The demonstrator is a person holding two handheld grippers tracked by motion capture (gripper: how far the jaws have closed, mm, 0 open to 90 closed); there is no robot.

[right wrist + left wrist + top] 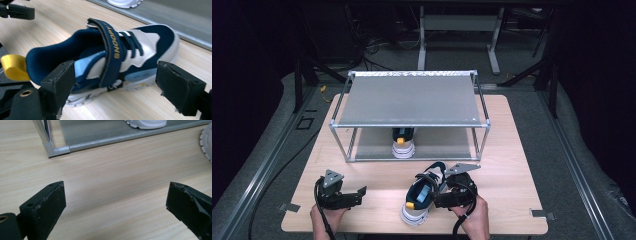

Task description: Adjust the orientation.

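A navy and white shoe (421, 194) (140, 47) with a yellow heel tab and a strap reading SNOOPY lies on the wooden table (507, 165) near its front edge, toe toward the rack. My right gripper (438, 198) (115, 72) is open at the shoe's right side, its jaws standing wide along the shoe's length. A second matching shoe (403, 142) (147, 123) stands on the lower shelf of the metal rack (409, 125). My left gripper (360, 194) (116, 192) is open over bare table at the front left, with nothing between its jaws.
The two-tier rack takes up the back half of the table; its front left foot (53, 150) is just ahead of my left gripper. The loose shoe's white sole (207, 143) is at that view's right edge. The left gripper (17, 11) appears beyond the shoe's heel.
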